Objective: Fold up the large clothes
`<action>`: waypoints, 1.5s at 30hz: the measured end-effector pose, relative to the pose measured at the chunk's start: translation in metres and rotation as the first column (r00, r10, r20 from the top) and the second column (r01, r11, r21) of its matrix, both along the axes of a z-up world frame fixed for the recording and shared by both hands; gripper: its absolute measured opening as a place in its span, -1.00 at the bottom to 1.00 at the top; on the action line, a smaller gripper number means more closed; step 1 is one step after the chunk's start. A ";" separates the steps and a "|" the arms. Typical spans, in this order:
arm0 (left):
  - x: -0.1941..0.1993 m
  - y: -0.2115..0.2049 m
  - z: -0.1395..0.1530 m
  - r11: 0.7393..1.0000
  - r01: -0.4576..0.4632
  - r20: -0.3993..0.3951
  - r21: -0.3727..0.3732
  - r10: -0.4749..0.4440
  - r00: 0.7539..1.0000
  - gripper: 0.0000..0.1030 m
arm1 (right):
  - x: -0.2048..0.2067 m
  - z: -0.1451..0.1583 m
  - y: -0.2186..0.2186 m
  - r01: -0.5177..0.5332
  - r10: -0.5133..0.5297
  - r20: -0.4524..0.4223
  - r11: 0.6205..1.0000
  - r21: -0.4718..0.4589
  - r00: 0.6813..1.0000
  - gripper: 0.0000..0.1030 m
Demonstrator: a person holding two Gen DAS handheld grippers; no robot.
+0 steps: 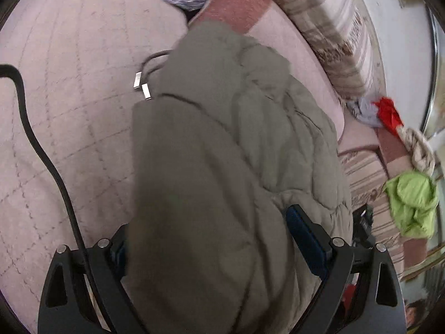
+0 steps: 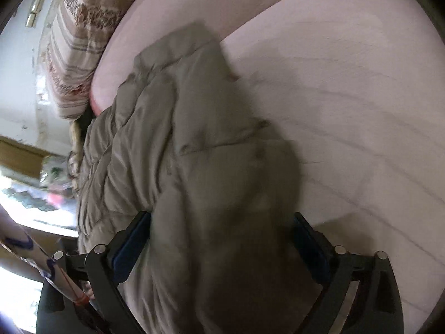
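Left wrist view: my left claw (image 1: 211, 253) has its two fingers spread wide with a thick fold of the grey-green padded jacket (image 1: 222, 144) bunched between them, the blue pads (image 1: 306, 245) pressed against the fabric on each side. The jacket lies on the pink quilted bed cover (image 1: 69, 97), stretching away from me toward the striped pillows (image 1: 333, 33). Two small metal cord ends (image 1: 141, 85) on a dark drawstring poke out at the jacket's left edge and rest on the cover. A black cable (image 1: 41, 144) trails across the bed to my left. Off to the right lie a lime-green garment (image 1: 411, 203) and a red cloth (image 1: 388, 111). I see no containers.

On the right wrist view, my right claw (image 2: 219, 250) likewise straddles a bulky fold of the same jacket (image 2: 180, 144), fingers wide apart and filled with fabric. Motion blur smears this near part.
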State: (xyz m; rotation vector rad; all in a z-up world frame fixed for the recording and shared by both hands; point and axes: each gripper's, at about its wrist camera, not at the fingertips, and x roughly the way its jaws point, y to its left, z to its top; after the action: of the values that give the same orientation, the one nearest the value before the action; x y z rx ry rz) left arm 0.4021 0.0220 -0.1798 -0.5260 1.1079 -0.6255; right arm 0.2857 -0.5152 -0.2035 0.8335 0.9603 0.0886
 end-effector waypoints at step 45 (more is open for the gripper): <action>-0.077 -0.046 0.091 0.776 -0.356 0.436 0.521 0.116 0.892 0.58 | -0.049 0.079 0.119 0.155 -0.107 0.113 0.740 -0.654 0.988 0.56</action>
State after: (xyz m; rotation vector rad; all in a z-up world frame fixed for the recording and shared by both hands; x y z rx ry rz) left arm 0.3256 -0.0236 -0.0893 0.0117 0.7804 -0.1149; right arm 0.2365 -0.3966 -0.1245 0.2244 0.7811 -0.3375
